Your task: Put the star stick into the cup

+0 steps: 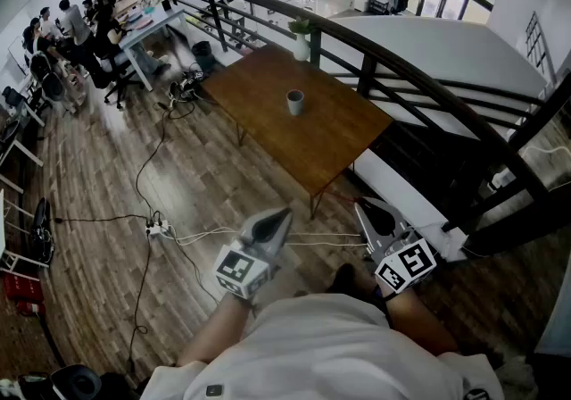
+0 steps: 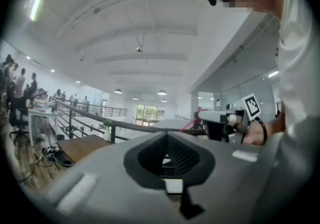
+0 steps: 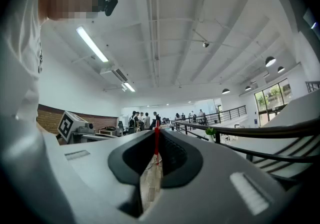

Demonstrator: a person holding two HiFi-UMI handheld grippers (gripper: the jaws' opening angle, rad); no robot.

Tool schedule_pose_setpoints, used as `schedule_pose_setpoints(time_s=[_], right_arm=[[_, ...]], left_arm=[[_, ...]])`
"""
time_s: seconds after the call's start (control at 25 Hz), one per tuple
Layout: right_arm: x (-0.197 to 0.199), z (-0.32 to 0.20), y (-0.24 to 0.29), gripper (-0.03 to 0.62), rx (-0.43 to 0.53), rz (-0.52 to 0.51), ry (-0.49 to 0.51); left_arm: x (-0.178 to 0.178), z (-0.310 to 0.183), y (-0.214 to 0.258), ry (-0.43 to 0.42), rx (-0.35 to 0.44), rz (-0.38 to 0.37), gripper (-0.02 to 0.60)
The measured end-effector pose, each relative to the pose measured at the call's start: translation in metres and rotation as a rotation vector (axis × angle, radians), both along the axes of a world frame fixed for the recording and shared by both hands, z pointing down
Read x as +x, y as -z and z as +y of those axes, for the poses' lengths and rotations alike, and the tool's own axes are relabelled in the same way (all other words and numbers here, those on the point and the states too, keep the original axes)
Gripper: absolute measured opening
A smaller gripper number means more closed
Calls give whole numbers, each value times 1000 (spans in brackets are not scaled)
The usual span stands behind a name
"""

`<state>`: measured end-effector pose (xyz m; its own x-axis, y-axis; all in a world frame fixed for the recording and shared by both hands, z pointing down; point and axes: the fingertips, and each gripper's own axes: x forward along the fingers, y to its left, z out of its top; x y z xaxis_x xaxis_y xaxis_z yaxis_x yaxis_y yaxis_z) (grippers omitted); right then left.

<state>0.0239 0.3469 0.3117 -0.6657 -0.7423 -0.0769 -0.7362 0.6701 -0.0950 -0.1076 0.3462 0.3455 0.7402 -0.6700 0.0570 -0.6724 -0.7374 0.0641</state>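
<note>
A grey cup (image 1: 295, 102) stands near the middle of a brown wooden table (image 1: 259, 86), well ahead of both grippers. My right gripper (image 1: 359, 204) is shut on a thin red star stick (image 3: 157, 144), which stands upright between its jaws (image 3: 157, 131). The stick's star end is not visible. My left gripper (image 1: 284, 212) is held beside the right one, shut with nothing in it (image 2: 167, 135). Both are raised over the wooden floor, short of the table. The left gripper view shows the right gripper (image 2: 220, 117) with the red stick (image 2: 191, 122).
A white vase with a plant (image 1: 302, 43) stands at the table's far edge. A dark curved railing (image 1: 393, 59) runs behind the table, with stairs at the right. Cables and a power strip (image 1: 159, 229) lie on the floor. People sit at desks (image 1: 80, 28) far left.
</note>
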Motion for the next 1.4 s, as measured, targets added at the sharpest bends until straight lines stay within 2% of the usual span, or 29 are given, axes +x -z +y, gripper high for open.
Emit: schedule_pose_setpoints(time_s=[0.2, 0.56, 0.76, 0.92, 1.16, 1.4], right_arm=[[6, -2, -3, 25, 0, -2, 1], [38, -17, -11, 25, -13, -18, 19], [71, -38, -18, 25, -14, -35, 57], [100, -79, -14, 25, -16, -27, 81], [162, -119, -7, 25, -9, -1, 126], [182, -152, -24, 25, -42, -7, 168]], left_arm=[[6, -3, -3, 2, -2, -8, 3], [41, -17, -16, 2, -31, -37, 3], [77, -39, -20, 13, -30, -52, 3], [105, -77, -24, 22, -50, -62, 3], [169, -117, -21, 42, -38, -56, 3], [199, -144, -31, 71, -60, -42, 3]])
